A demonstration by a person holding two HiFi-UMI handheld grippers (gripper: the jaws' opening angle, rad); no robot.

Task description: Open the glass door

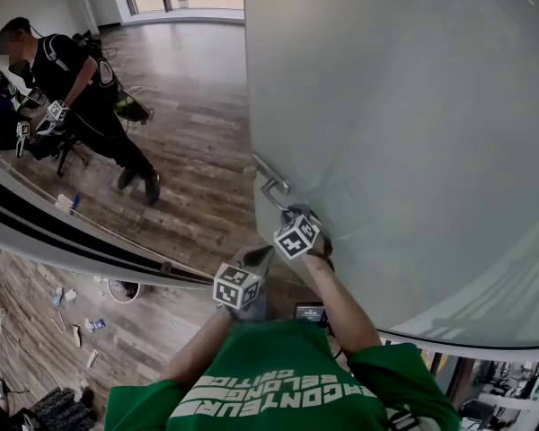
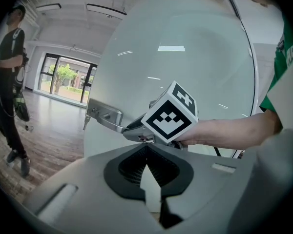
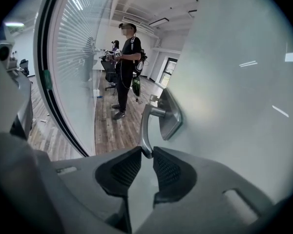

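**A:** Where does the glass door (image 1: 404, 106) stand?

**B:** It fills the right of the head view. Its free edge is clear of the glass partition (image 3: 73, 82), so it looks ajar. The right gripper (image 3: 146, 152) is clamped on the tip of the lever handle (image 3: 142, 129).

**A:** And the other one?

**B:** The left gripper (image 2: 147, 148) hangs just beside it, jaws together on nothing.

**A:** Which step, then?

**B:** I'd judge the swing itself: handle caught, door part-open. The next move calls for steady force along the door's arc. The hold is only on that narrow lever tip and could slip, so it needs to be firm.

**A:** Room?

**B:** There's bare wooden floor (image 1: 202, 97) through the gap. A person in black (image 1: 85, 88) stands well apart from the door's edge.
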